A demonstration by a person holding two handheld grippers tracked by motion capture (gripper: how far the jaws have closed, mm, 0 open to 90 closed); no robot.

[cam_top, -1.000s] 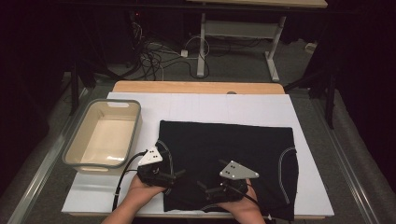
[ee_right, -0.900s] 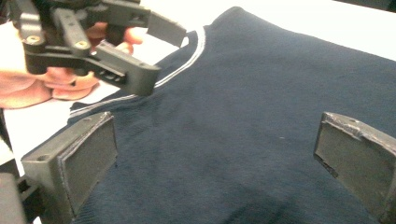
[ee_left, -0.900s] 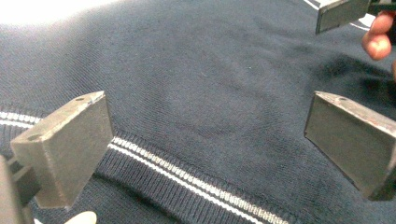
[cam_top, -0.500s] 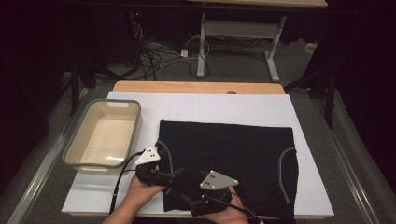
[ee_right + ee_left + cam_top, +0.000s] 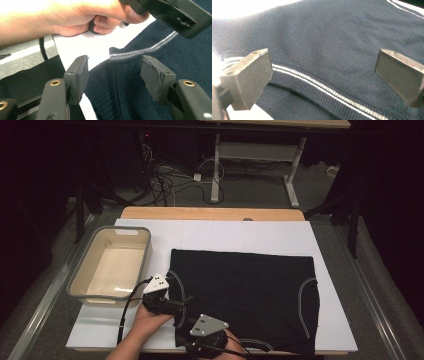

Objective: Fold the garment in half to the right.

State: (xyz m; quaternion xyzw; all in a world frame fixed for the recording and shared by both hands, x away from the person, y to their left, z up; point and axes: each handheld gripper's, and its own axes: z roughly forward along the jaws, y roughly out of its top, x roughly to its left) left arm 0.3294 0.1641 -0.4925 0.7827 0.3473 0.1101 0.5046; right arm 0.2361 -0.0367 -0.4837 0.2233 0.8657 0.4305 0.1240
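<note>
I read the step in hand as the approach for a grasp on the near left corner of the black garment [image 5: 245,295], most likely to start a fold. The garment lies flat on the white sheet of the bench [image 5: 225,232], just to the right of the beige basin [image 5: 82,287], which stands empty.

1. Left hand-held gripper [image 5: 172,307]: it sits at the garment's left edge, the edge closest to the basin. In the left gripper view its jaws stand wide apart over the ribbed band with the white stripe [image 5: 324,87], and nothing is clamped between them.

2. Right hand-held gripper [image 5: 207,347]: it sits at the garment's near edge, farther from the basin than the left one. In the right gripper view its jaws are spread and straddle the corner of the garment [image 5: 117,85]; the pads do not yet touch the cloth. The left hand [image 5: 75,17] shows beyond them.

3. Next move, as I judge it: lower each gripper until one jaw slides under the hem, then close on the ribbed band. The knit is soft and may bunch, so I would bite a single layer squarely.

4. Markings: I can read no brand, label or writing on the garment, the basin or the grippers.
</note>
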